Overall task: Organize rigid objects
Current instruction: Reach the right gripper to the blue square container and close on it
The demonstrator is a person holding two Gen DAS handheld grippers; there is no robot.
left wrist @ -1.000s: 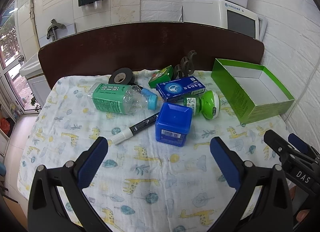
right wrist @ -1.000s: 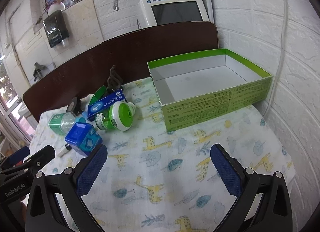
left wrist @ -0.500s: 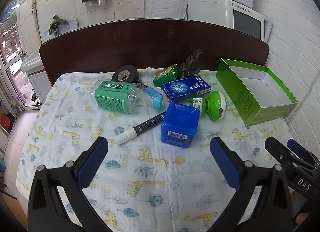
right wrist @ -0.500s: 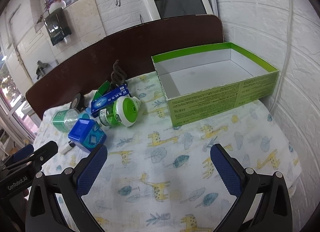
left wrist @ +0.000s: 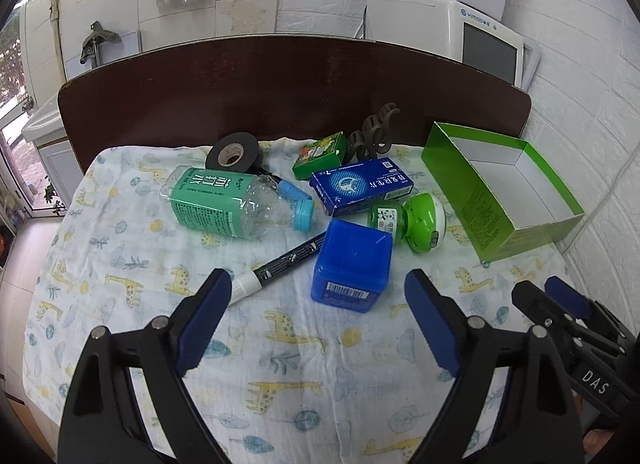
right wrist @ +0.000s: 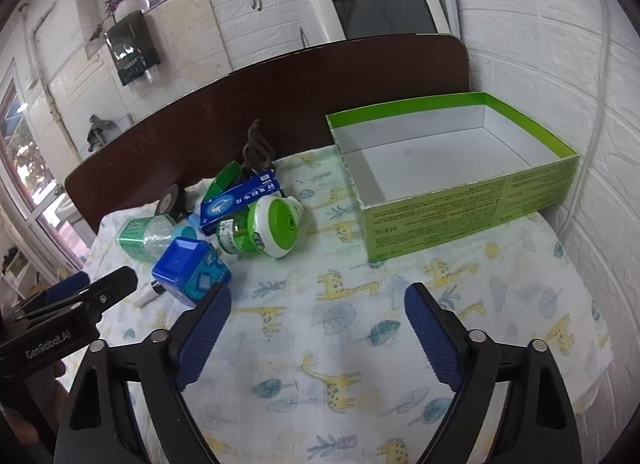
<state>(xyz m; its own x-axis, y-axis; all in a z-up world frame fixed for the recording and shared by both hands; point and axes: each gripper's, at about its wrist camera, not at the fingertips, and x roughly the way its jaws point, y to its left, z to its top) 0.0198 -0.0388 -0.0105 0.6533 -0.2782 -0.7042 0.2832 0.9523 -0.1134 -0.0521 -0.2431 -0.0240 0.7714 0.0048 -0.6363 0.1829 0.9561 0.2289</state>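
Note:
On the giraffe-print cloth lies a cluster of items: a square blue bottle (left wrist: pixel 352 262) (right wrist: pixel 188 270), a black-and-white marker (left wrist: pixel 280 264), a clear bottle with a green label (left wrist: pixel 236 204), a blue carton (left wrist: pixel 360 186), a green-capped jar (left wrist: pixel 408 222) (right wrist: pixel 260 230), a small green box (left wrist: pixel 320 154), a roll of black tape (left wrist: pixel 234 152) and a dark hair claw (left wrist: pixel 372 134). My left gripper (left wrist: pixel 318 324) hovers just short of the blue bottle, its jaws closing with nothing between them. My right gripper (right wrist: pixel 318 328) hangs over bare cloth, jaws closing on nothing.
An empty green cardboard box (left wrist: pixel 508 224) (right wrist: pixel 460 204) with a white inside stands at the right against the white brick wall. A dark brown board (left wrist: pixel 280 88) runs along the back edge. A white appliance (right wrist: pixel 380 8) stands behind it.
Both grippers' jaws have narrowed in the last half second. The left wrist view has drifted a little, so the objects sit slightly more to the right and nearer.

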